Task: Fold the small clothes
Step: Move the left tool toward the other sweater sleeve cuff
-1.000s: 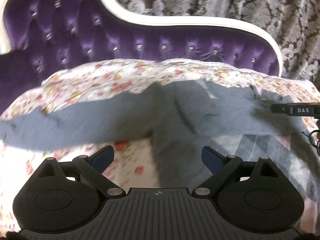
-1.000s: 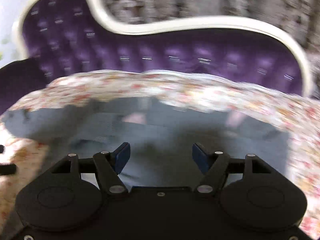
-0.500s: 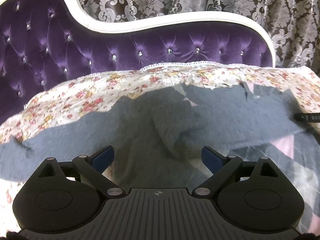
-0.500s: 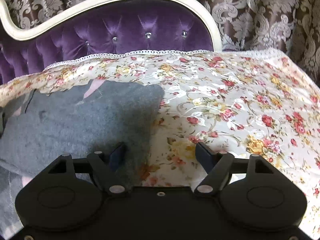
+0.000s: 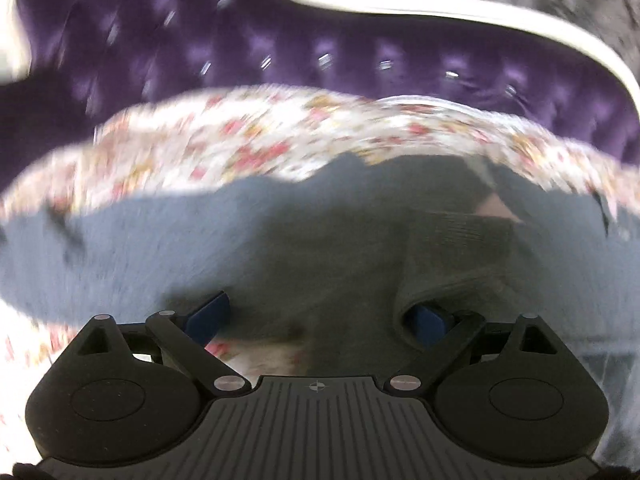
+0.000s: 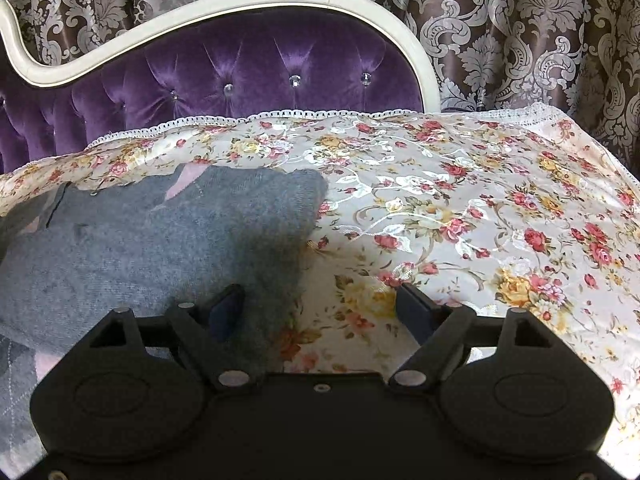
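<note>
A grey knitted garment [image 6: 160, 240] lies spread on a floral cloth [image 6: 460, 208] that covers the seat of a purple tufted sofa [image 6: 256, 76], and every place below is given relative to this garment. The right gripper [image 6: 320, 312] is held low and level, pointing toward the sofa back, directly over the garment's right-hand edge. Its jaws are wide apart and hold nothing: the left fingertip [image 6: 228, 308] sits over the grey knit, the right one over bare floral cloth just beside the edge. A patterned curtain [image 6: 520, 40] hangs behind the sofa. The left wrist view is blurred. There the left gripper [image 5: 320, 320] is also low and pointing toward the sofa back, over the near part of the garment, which fills the middle of that view. Its jaws are spread wide; a raised fold of grey knit curls over the right fingertip [image 5: 430, 320], but nothing is pinched between them.
</note>
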### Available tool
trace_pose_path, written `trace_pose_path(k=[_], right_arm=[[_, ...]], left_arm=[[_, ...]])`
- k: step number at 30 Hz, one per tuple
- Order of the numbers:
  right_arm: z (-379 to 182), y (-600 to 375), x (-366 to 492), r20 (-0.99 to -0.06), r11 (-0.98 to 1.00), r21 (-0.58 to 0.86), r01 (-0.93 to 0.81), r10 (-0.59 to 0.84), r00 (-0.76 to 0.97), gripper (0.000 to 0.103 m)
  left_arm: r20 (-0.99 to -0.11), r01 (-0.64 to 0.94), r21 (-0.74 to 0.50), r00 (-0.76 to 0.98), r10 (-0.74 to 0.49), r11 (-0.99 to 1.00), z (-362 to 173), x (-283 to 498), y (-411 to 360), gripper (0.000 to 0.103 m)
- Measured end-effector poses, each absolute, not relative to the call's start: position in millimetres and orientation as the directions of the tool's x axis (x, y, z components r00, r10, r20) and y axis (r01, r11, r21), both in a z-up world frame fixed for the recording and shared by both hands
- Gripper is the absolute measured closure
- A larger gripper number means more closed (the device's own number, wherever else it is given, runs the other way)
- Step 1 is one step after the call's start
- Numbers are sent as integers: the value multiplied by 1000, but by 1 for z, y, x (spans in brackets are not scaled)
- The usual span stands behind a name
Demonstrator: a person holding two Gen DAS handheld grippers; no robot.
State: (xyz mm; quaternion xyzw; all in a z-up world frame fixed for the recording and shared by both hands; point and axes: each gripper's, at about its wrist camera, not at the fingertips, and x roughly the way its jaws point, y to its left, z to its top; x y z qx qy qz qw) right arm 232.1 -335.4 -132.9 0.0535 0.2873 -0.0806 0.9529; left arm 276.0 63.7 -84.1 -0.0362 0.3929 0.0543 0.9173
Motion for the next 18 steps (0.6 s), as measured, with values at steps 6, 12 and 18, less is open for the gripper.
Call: trace_pose_path(k=[6,12,18], right_arm=[[-134,-335,232,-553,981,56,185,-124,824,19],[-134,-335,232,-550,981,59,184,-122,826,18],[-134,-334,232,-548,981,57,186,-125,827,17]], left_arm=[[-720,-160,-33,689,87,987,-72,256,105,8],[-720,-215,-78,687,94,973,-67,234,152,8],[-718,-314,-115,682,139,942,-66,215,210,9]])
